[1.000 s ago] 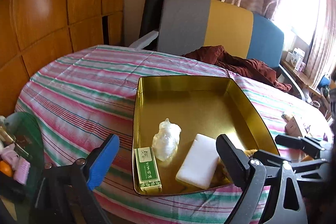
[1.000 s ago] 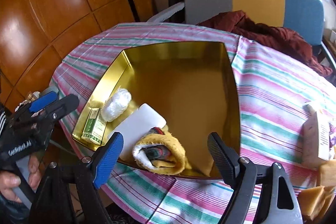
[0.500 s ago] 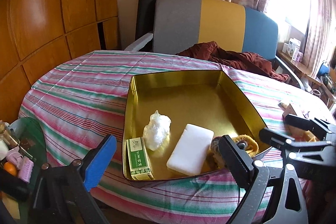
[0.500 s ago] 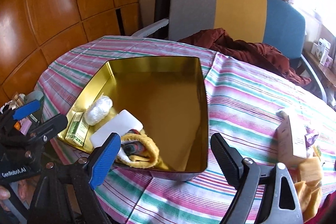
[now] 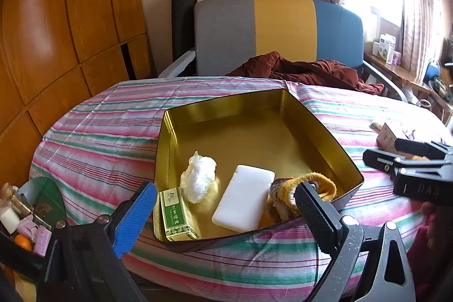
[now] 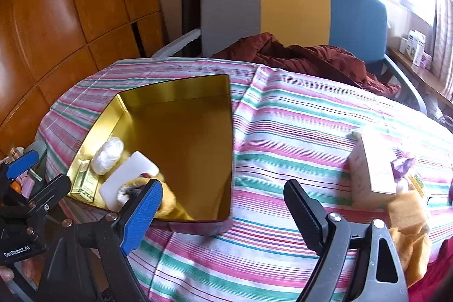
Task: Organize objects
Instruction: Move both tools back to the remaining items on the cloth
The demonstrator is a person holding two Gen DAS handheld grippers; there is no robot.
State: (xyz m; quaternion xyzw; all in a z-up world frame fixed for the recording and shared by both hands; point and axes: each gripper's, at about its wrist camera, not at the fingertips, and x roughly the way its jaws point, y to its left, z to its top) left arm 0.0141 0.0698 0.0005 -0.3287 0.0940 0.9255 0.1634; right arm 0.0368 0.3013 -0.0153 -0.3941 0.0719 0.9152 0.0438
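Note:
A gold tin (image 5: pixel 325 137) stands on the striped tablecloth (image 5: pixel 99 132). At its near end lie a green box (image 5: pixel 177 214), a white plastic wad (image 5: pixel 199 179), a flat white block (image 5: pixel 243 198) and a rolled yellow cloth (image 5: pixel 320 181). My left gripper (image 5: pixel 223 188) hovers open and empty in front of the tin's near edge. My right gripper (image 6: pixel 222 186) is open and empty over the tin's near right corner (image 6: pixel 223 220). To its right lie a pale pink carton (image 6: pixel 371 169), a folded yellow cloth (image 6: pixel 407 217) and a purple wrapper (image 6: pixel 403 163).
A grey, yellow and blue chair back (image 5: pixel 283 30) stands behind the table, with a dark red cloth (image 5: pixel 297 70) draped onto the far edge. Wooden panels (image 5: pixel 56 33) close the left side. A low green tray of small items (image 5: pixel 28 211) sits at the left.
The right gripper has drawn back and swung right, off the yellow roll, which stays in the tin; the carton is now nearer its jaws. The left gripper has drifted back a little.

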